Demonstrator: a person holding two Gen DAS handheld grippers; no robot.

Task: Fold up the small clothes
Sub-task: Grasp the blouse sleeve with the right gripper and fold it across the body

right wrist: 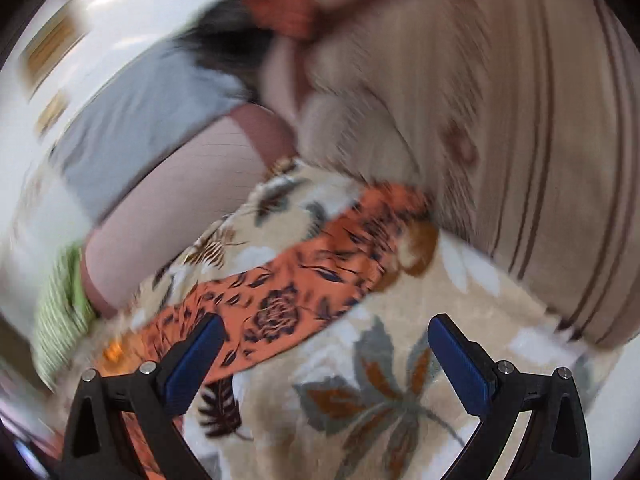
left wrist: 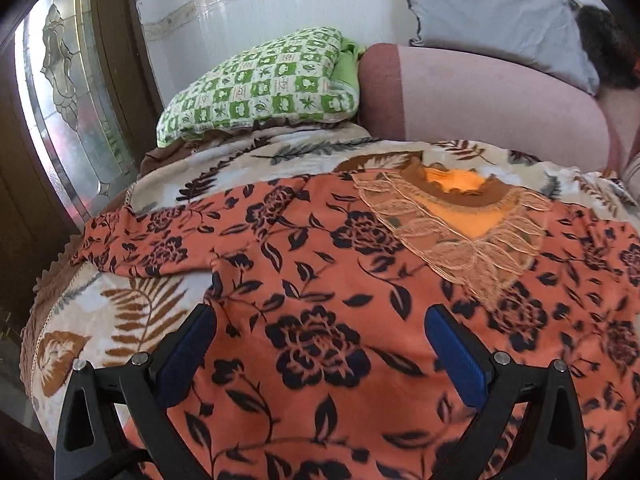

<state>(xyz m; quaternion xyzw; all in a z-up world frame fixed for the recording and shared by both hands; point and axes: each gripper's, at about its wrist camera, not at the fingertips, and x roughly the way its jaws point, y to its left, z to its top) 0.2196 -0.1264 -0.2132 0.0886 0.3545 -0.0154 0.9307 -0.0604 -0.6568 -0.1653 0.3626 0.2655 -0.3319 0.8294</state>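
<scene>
Lying spread front-up on the leaf-print blanket (left wrist: 132, 304), the orange floral top (left wrist: 320, 280) looks ready for its first fold. Both the left gripper (left wrist: 320, 332) and right gripper (right wrist: 325, 344) hang spread and empty. Next, I judge, each should pinch a sleeve: the left sleeve (left wrist: 160, 236) at ten o'clock, the right sleeve (right wrist: 320, 240) at twelve o'clock.

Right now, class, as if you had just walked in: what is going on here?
A person holds a two-finger tool in each hand over a bed covered by a leaf-print blanket. An orange floral top lies spread flat on it, lace neckline facing up, one sleeve stretched sideways. The left claw hovers open over the top's body, gripping nothing. The right claw is also open, above the blanket beside the other sleeve; that view is motion-blurred. No fold is visible yet.
</scene>
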